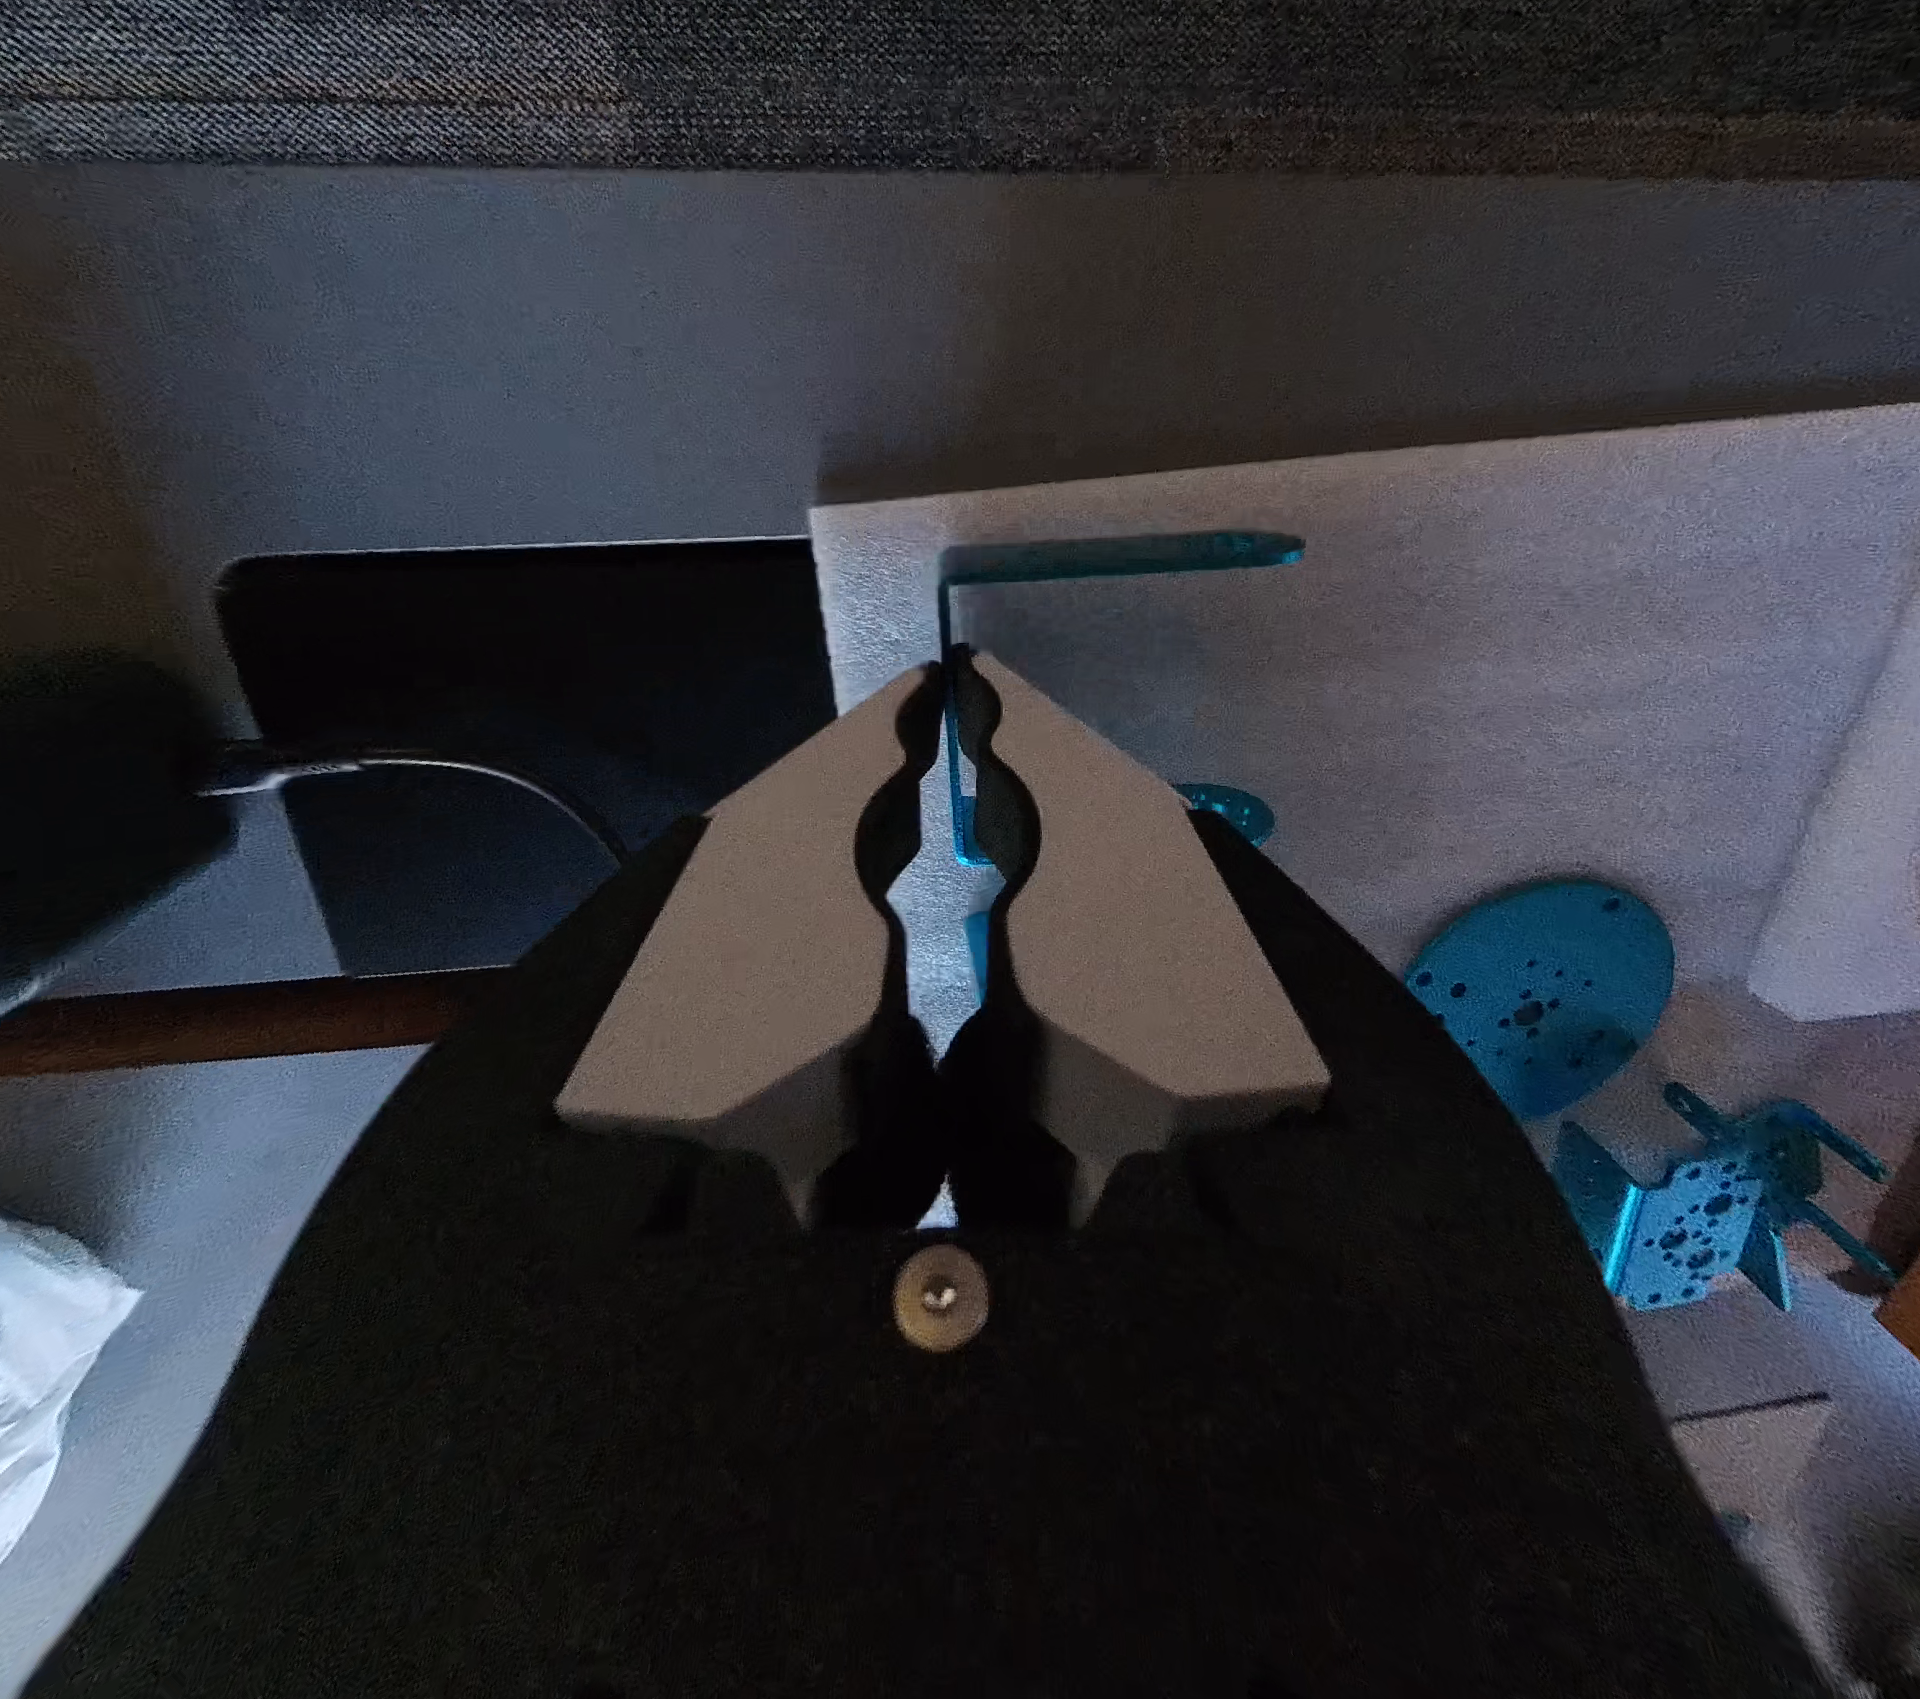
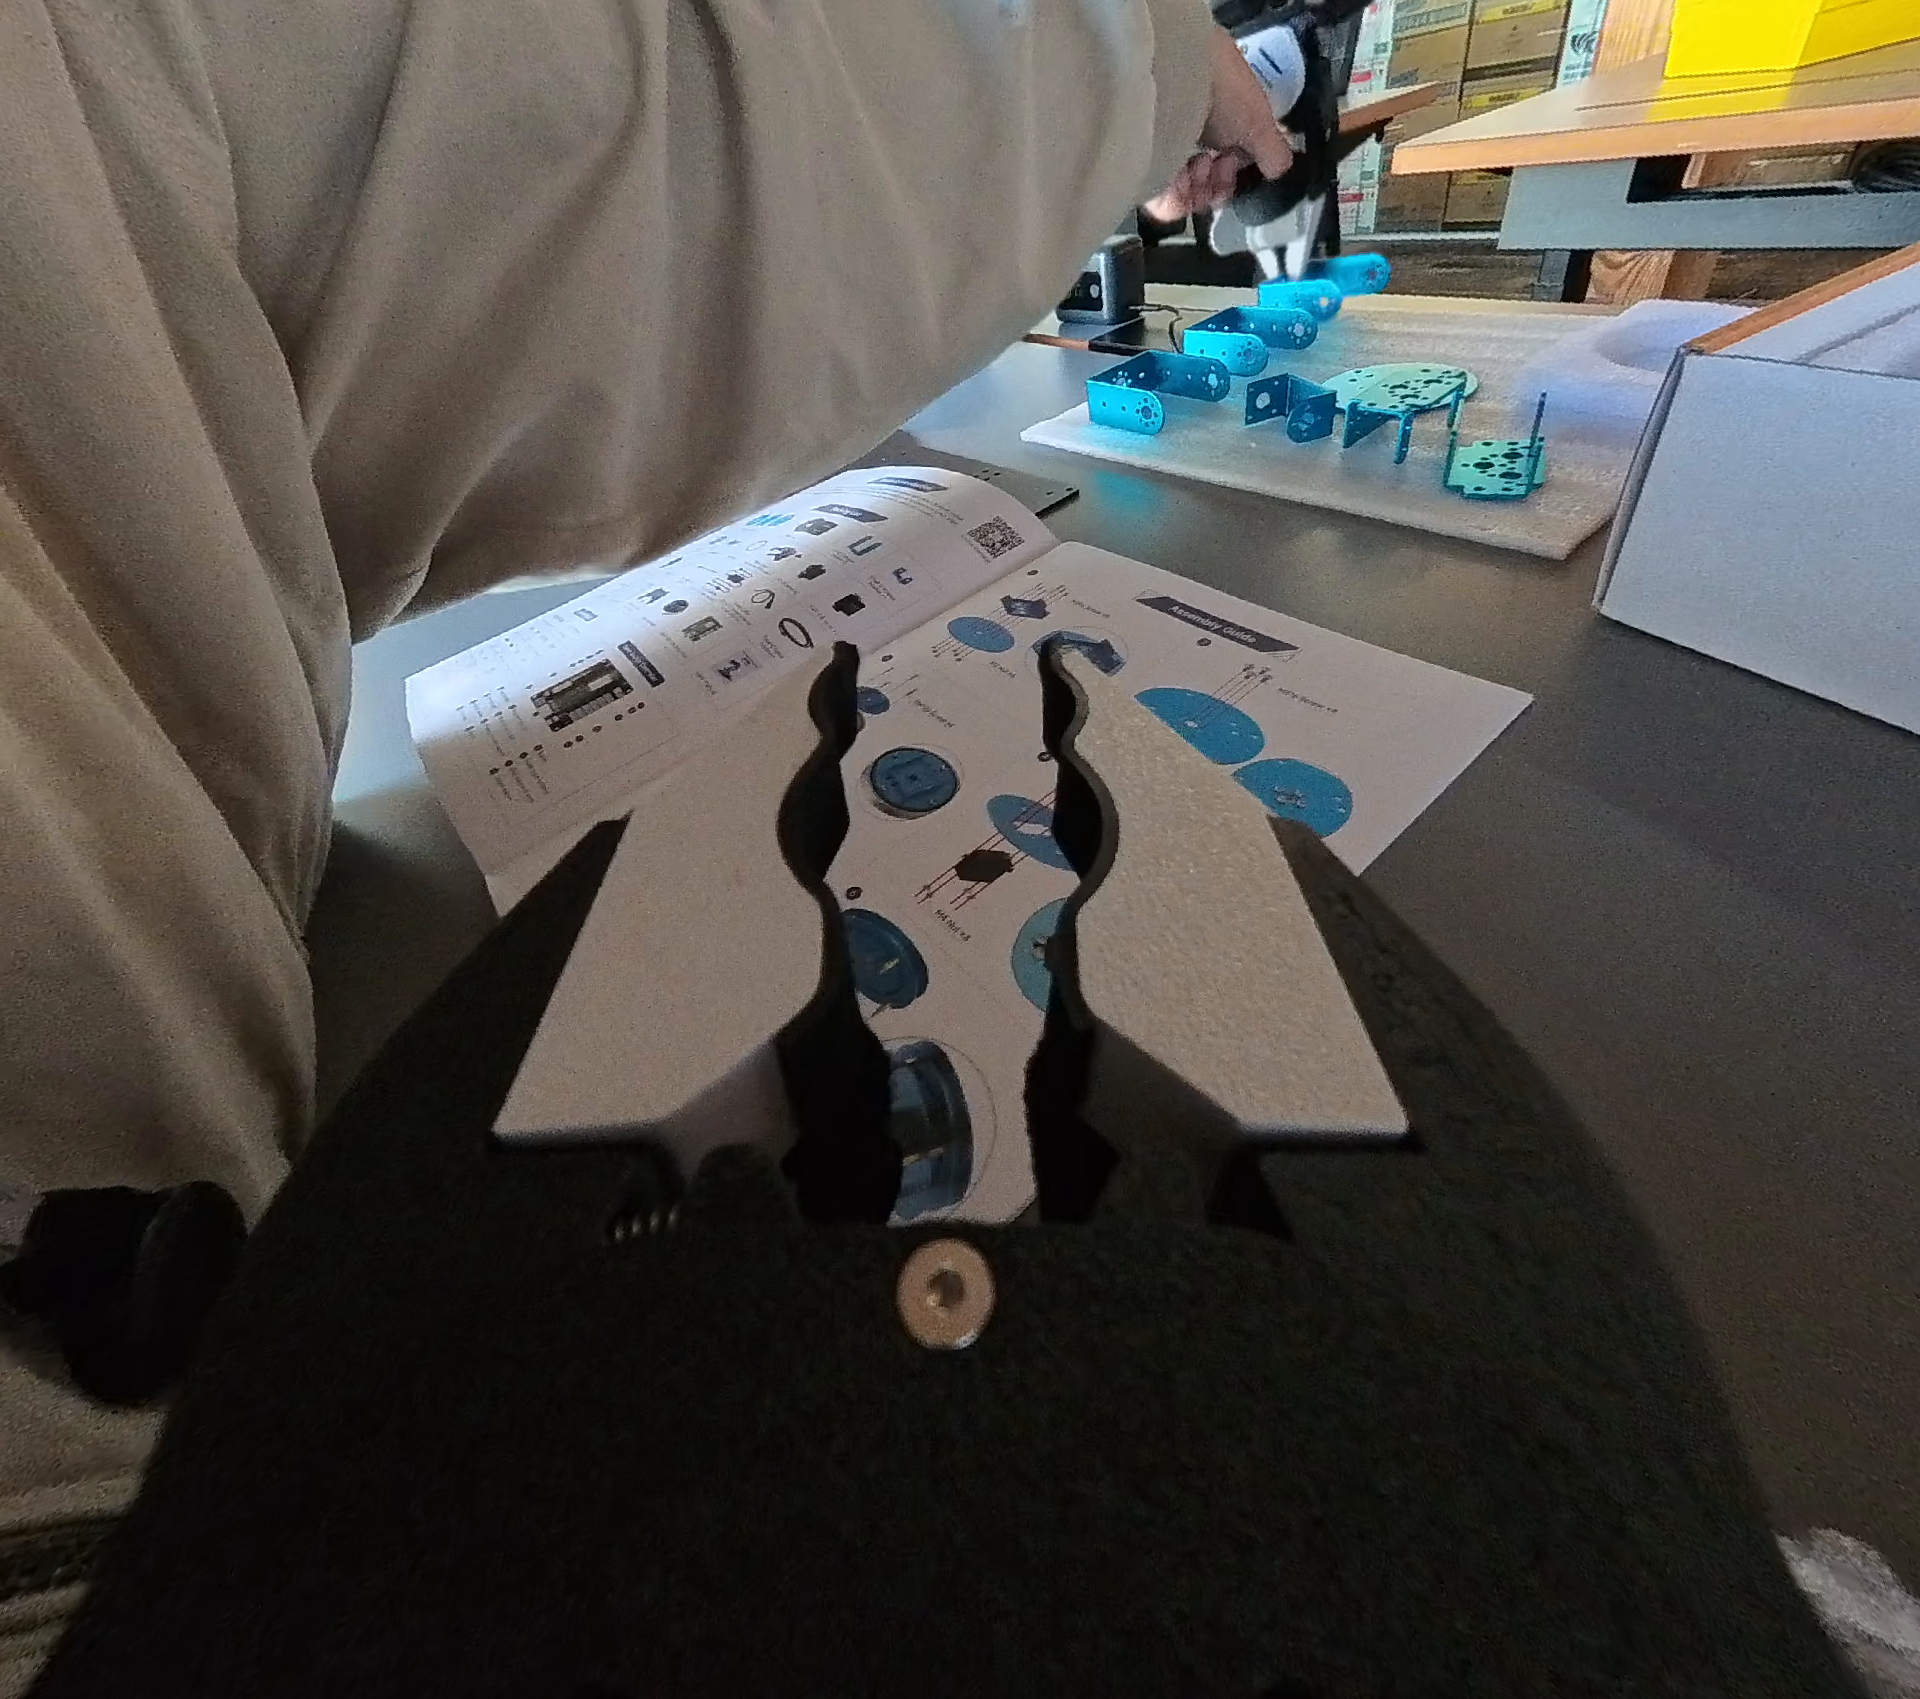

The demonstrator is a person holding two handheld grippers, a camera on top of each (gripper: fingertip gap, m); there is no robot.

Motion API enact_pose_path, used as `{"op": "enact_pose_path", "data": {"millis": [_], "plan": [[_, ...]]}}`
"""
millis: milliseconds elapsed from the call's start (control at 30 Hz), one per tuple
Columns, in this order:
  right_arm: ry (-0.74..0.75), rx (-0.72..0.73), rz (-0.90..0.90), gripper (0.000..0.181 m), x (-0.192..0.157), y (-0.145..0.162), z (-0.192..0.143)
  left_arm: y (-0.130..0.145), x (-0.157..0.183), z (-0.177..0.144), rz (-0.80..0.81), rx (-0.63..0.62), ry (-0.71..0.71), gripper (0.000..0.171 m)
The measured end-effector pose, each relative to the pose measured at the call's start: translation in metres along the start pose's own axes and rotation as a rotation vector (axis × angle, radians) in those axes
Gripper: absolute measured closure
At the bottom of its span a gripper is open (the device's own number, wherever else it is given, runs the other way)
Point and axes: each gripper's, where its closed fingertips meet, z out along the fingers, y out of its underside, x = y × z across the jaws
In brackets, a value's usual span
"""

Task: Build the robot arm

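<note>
The left gripper [image 1: 948,673] pinches a blue metal bracket [image 1: 1101,558], lifted above the white foam sheet [image 1: 1507,610]. More blue parts [image 1: 1548,995] lie to its right. The right gripper [image 2: 951,662] hangs spread and empty over an open booklet [image 2: 1039,610].

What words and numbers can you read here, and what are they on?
I won't copy writing; this bears it:
Booklet: open under the right tongs; headings, tiny captions, a square code.
Boxes: far labels, blurred.
Left view: none; the left tongs grip a plain blue bracket.
</note>
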Motion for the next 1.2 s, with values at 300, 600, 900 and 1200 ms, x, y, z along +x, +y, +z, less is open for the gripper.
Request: {"op": "enact_pose_path", "data": {"millis": [300,600,900,1200], "plan": [[-0.001,0.014,0.004,0.147,0.0,-0.002,-0.003,0.012,0.006,-0.004,0.054,-0.03,-0.082,0.12],[-0.009,0.014,0.036,0.145,-0.004,-0.085,-0.09,-0.015,0.207,-0.179,0.637,0.479,0.133,0.113],[0.129,-0.433,-0.063,0.104,0.203,-0.113,-0.152,0.174,0.52,-0.12,1.197,0.182,0.722,0.129],[-0.024,-0.922,0.278,0.104,0.378,-0.042,-0.081,0.217,0.529,-0.063,1.165,0.268,0.847,0.171]]}}
